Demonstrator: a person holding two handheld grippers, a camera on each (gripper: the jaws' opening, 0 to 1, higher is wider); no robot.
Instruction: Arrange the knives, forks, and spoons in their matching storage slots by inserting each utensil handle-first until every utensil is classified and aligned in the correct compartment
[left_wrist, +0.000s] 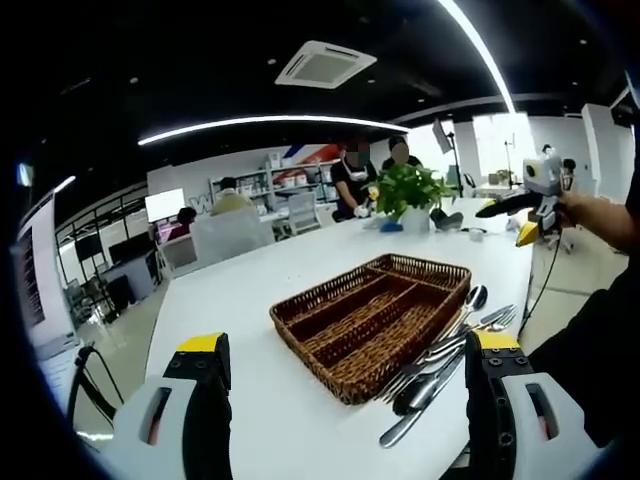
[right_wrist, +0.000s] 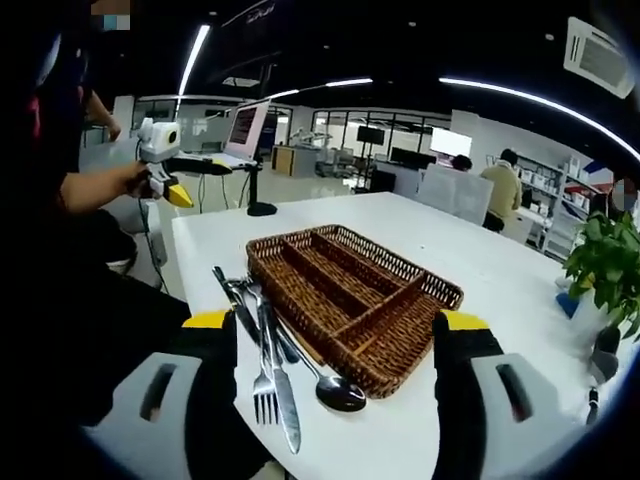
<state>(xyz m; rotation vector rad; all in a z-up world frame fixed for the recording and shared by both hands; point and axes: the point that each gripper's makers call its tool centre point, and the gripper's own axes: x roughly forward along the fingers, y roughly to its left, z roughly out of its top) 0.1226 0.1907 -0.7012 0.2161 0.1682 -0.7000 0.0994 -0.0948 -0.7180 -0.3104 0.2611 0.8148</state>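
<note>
left gripper view: left hand-held gripper (left_wrist: 345, 375) spread apart, holding nothing, wicker tray (left_wrist: 372, 322) on table (left_wrist: 250, 300), cutlery pile (left_wrist: 440, 365) just beside it | right gripper view: right hand-held gripper (right_wrist: 335, 350) apart, holding nothing; cutlery (right_wrist: 270, 350) unsorted | step: start; next: pick one piece, handle toward its slot

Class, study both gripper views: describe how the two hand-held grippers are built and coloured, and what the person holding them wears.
Each gripper has two broad jaws: black inner faces, white outer shells with a dark slot, yellow tips. That goes for the left gripper and the right gripper. Seen from across the table, the right gripper and left gripper each show a white body, a black bar, a yellow tip and a hanging black cable. The person's clothing looks dark.
</note>
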